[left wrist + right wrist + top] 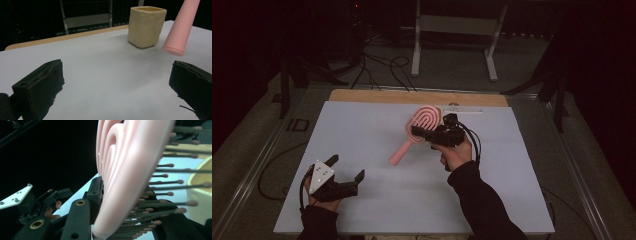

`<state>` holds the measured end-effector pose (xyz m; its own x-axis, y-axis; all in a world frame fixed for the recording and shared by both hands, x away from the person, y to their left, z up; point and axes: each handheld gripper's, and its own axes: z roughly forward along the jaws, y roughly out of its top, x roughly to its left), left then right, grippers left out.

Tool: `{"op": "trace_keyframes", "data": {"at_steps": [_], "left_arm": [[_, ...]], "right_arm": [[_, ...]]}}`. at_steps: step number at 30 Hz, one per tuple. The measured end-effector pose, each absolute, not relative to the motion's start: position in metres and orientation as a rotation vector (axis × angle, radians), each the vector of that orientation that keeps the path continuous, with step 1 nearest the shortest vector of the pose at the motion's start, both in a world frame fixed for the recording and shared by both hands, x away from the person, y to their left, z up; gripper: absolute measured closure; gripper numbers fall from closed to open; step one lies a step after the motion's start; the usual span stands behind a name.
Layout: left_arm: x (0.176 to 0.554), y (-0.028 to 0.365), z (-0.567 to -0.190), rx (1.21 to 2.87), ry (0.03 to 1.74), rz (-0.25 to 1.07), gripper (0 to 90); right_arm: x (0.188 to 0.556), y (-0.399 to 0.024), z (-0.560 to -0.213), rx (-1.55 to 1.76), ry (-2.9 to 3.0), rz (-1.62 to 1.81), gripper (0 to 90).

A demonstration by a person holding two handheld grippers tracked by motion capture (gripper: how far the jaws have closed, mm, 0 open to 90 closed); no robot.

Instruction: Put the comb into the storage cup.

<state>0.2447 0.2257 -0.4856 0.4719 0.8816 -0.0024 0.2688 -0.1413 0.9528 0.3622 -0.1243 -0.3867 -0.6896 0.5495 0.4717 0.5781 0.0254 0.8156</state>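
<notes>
A pink hairbrush [428, 118] hangs above the white board, its handle [399, 152] slanting down to the left. My right gripper [419, 132] is shut on the brush head. In the right gripper view the head [130, 170] stands edge-on between the black jaws, bristles pointing right toward a cream cup [200, 195]. My left gripper [347, 167] rests low at the board's near left, open and with nothing in it. Its own view looks between the wide jaws [115, 72] at the cream square cup [146, 26] and the handle's round end [181, 27] hanging beside the cup.
The white board [377, 195] covers a wooden table whose far edge [412, 96] shows as a tan strip. A pale flat bar [462, 110] lies at the board's far edge. Cables and a metal stand leg [416, 45] are on the floor beyond.
</notes>
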Motion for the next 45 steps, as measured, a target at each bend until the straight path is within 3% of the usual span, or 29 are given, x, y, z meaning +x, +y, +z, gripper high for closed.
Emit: {"op": "trace_keyframes", "data": {"at_steps": [45], "left_arm": [[0.247, 0.225, -0.488, 1.696, 1.025, 0.723, 0.2]], "right_arm": [[0.401, -0.13, -0.364, -1.343, -2.256, -1.794, 63.7]]}}
